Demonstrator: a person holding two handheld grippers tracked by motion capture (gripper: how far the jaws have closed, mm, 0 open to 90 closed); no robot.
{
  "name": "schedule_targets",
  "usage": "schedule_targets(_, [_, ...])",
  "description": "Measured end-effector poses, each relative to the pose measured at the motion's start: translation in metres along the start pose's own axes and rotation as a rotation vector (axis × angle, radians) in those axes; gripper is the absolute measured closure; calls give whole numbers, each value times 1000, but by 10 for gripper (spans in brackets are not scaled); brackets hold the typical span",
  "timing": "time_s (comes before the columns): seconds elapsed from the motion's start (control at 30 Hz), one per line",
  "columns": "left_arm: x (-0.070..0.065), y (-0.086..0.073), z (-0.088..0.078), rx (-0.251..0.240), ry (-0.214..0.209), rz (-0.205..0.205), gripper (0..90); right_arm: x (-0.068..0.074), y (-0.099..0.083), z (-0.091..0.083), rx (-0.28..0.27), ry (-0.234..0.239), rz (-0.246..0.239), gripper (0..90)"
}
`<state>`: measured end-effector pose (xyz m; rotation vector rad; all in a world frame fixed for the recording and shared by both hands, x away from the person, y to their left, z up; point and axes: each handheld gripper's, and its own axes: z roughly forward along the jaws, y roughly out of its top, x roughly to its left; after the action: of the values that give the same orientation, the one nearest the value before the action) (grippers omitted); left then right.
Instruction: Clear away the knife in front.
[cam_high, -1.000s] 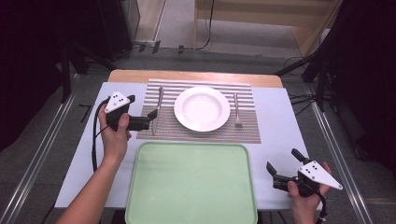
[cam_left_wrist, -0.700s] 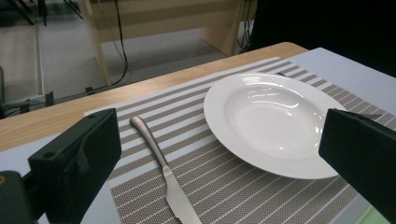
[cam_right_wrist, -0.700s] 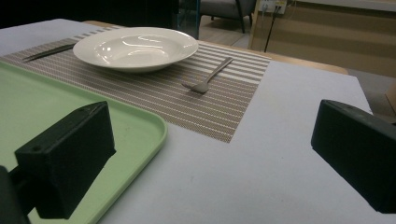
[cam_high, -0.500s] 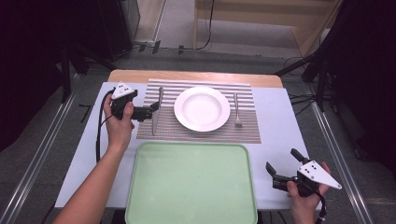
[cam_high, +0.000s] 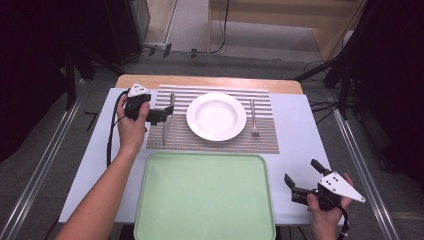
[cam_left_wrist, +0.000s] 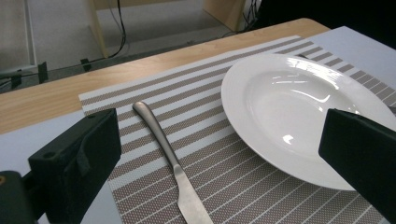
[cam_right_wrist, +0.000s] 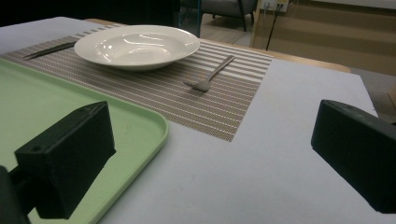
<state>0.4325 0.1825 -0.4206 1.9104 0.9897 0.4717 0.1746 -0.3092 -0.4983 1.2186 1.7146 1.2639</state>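
One knife (cam_left_wrist: 170, 161) lies flat on the striped placemat (cam_high: 265, 135), just left of the white plate (cam_high: 216, 116) at the far middle of the table (cam_high: 300, 125), and the left gripper (cam_high: 161, 115) hovers right at it with its jaws spread wide, one on each side of the blade. Beyond the plate, a fork (cam_high: 253, 118) rests on the same mat. Nearer the person sits a green tray (cam_high: 205, 200), and the right gripper (cam_high: 300, 175) hangs off its right edge, jaws likewise spread and holding nothing.
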Motion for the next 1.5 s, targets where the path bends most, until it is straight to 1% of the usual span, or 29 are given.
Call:
schedule_targets(0.17, [5, 3, 10, 46, -11, -24, 0, 0, 0, 0, 4, 1, -2, 0])
schedule_targets(0.27, [7, 3, 16, 70, -10, -32, 0, -1, 0, 1, 4, 2, -6, 0])
schedule_targets(0.3, [8, 3, 18, 79, -1, -33, 0, -1, 0, 1, 4, 2, -6, 0])
schedule_targets(0.37, [9, 3, 21, 101, -3, -38, 0, 0, 0, 1, 5, 2, -5, 0])
schedule_targets(0.47, [11, 3, 27, 137, 9, -61, 0, 0, -1, 1, 6, 2, -6, 0])
schedule_targets(0.5, [12, 2, 31, 161, 9, -69, 0, -1, -1, 1, 8, 3, -6, 0])
schedule_targets(0.53, [12, 2, 31, 161, 9, -69, 0, -1, -1, 1, 8, 3, -6, 0])
schedule_targets(0.7, [16, 3, 41, 226, 18, -76, 0, 0, -1, 2, 12, 3, -1, 0])
schedule_targets(0.77, [16, 4, 44, 239, 27, -88, 37, 0, -1, 2, 10, 4, 0, 0])
schedule_targets(0.8, [17, 5, 46, 248, 31, -85, 37, 0, -1, 2, 10, 4, 0, 0])
schedule_targets(0.83, [17, 6, 48, 258, 35, -93, 49, 0, -1, 2, 11, 4, 1, 0])
schedule_targets(0.87, [18, 7, 51, 288, 33, -95, 58, -1, -1, 2, 12, 5, 1, 0])
schedule_targets(0.9, [18, 8, 54, 303, 44, -93, 58, -1, -1, 2, 14, 5, 3, 0])
schedule_targets(0.93, [18, 8, 56, 313, 65, -89, 73, -1, -1, 2, 14, 5, 2, 0])
schedule_targets(0.97, [18, 8, 56, 313, 65, -89, 115, -1, -1, 2, 14, 5, 2, 0])
schedule_targets(1.0, [18, 8, 57, 319, 77, -94, 115, -1, -1, 2, 14, 6, 2, 0])
schedule_targets(1.03, [18, 9, 60, 325, 74, -100, 140, -1, -1, 2, 14, 6, -3, 0])
schedule_targets(1.13, [17, 9, 66, 369, 73, -115, 167, -1, -1, 2, 12, 1, -2, 0])
schedule_targets(1.17, [17, 8, 69, 382, 76, -117, 206, -2, -1, 2, 13, 1, 2, 0])
schedule_targets(1.2, [16, 7, 74, 413, 92, -119, 226, -2, -1, 2, 14, 1, 3, 0])
schedule_targets(1.27, [16, 7, 76, 420, 97, -124, 277, -2, -1, 2, 17, 1, 6, 0])
schedule_targets(1.3, [16, 7, 81, 446, 102, -141, 301, -2, -1, 2, 19, 3, 3, 0])
schedule_targets(1.33, [16, 7, 81, 446, 102, -141, 324, -2, -1, 2, 19, 3, 3, 0])
schedule_targets(1.37, [16, 7, 83, 446, 100, -147, 361, -2, -1, 2, 19, 3, 1, 0])
schedule_targets(1.4, [16, 8, 84, 452, 102, -144, 398, -1, -1, 2, 21, 2, 3, 0])
schedule_targets(1.47, [16, 7, 86, 458, 104, -153, 462, -1, -1, 2, 21, 3, 3, 0])
schedule_targets(1.5, [16, 6, 87, 464, 99, -157, 462, -1, -1, 2, 21, 3, 3, 0])
